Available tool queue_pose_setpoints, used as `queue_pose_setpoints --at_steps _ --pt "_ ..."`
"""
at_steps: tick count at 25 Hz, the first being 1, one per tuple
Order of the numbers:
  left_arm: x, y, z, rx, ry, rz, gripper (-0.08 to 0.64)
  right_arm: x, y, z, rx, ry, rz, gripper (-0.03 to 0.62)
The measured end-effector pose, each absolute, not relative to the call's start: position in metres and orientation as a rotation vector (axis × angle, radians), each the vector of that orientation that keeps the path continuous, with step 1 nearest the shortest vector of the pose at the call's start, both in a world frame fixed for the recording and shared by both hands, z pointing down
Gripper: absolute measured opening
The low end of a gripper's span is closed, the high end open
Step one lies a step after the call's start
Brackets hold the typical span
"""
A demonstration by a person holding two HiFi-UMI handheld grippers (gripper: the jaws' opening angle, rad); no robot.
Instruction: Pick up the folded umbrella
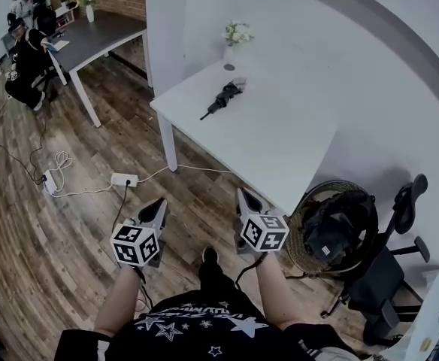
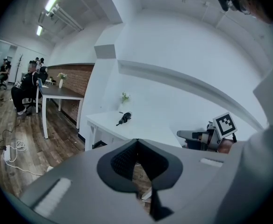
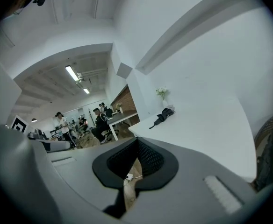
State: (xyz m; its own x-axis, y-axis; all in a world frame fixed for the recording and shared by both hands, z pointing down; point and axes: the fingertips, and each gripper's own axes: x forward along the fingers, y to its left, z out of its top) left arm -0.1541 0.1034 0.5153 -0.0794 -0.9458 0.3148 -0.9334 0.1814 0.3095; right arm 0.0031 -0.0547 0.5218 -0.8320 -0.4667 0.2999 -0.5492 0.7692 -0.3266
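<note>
Left claw point(image 1: 158, 205): jaws pressed together, nothing between them; its own view point(image 2: 136, 141) confirms the tips meet. Right claw point(image 1: 246, 200): jaws likewise pressed together and empty, confirmed in its own view point(image 3: 137, 140). Both claws are held side by side over the wooden floor point(image 1: 92, 224), short of the near edge of the white surface point(image 1: 272, 141), and point toward it.

The folded umbrella point(image 1: 221, 98), black, lies flat on the far part of the surface, its handle end toward the left edge. It sits near a vase of flowers point(image 1: 234, 40) at the far corner. It is well apart from both claws and touched by neither. Each claw view shows it ahead and above the jaw tips point(image 2: 124, 119) point(image 3: 162, 117).
</note>
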Motion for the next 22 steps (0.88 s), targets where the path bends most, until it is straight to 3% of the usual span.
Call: queue_pose_setpoints --at_steps 22 --pt "-0.202 -0.108 0.500 1.782 -2.036 -0.033 0.004 -0.026 -0.263 0.532 0.845 -2.752 0.718 0.017"
